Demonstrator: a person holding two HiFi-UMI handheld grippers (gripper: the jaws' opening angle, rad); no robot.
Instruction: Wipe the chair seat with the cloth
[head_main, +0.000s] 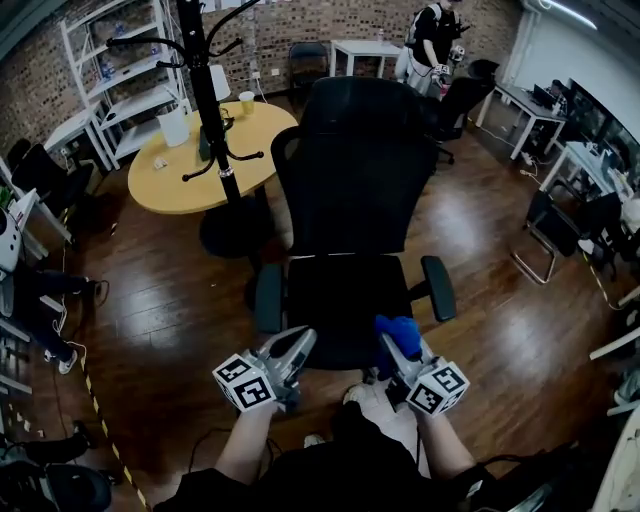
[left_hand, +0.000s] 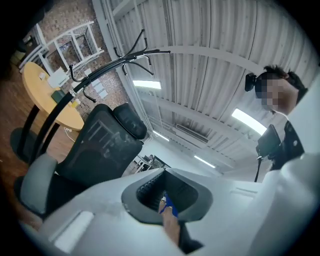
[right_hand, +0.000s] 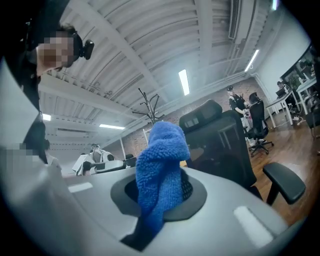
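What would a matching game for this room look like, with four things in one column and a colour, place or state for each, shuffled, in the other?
Things:
1. cloth
2. chair seat
3. round table
4. coat stand

Descriptions:
A. black, just ahead of both grippers
B. tall dark pole with hooked arms
C. blue, clamped in the right gripper
D. yellowish wood top with a cup on it

Pairs: 1-C, 2-A, 3-D, 4-B
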